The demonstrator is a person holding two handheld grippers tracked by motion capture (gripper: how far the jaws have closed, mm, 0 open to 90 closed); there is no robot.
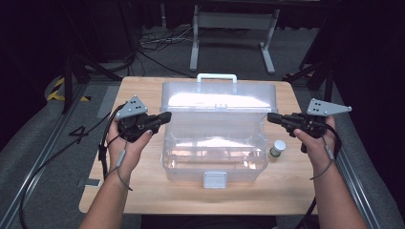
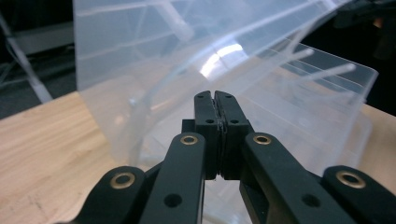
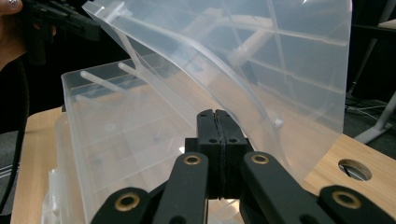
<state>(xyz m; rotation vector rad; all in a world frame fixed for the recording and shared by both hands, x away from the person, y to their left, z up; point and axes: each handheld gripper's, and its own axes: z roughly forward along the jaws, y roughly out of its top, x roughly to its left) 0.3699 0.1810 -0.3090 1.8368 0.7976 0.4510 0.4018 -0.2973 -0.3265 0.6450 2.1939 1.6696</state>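
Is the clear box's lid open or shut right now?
Open. The lid stands raised behind the clear box, handle at the top, and the gripper views show it tilted up off the rim.

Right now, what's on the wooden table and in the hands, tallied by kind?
Clear plastic storage box, lid open: 1
Small white-capped jar, on the table beside the box: 1
Handheld grippers, jaws shut, holding nothing: 2, the left gripper and the right gripper
Total: 4
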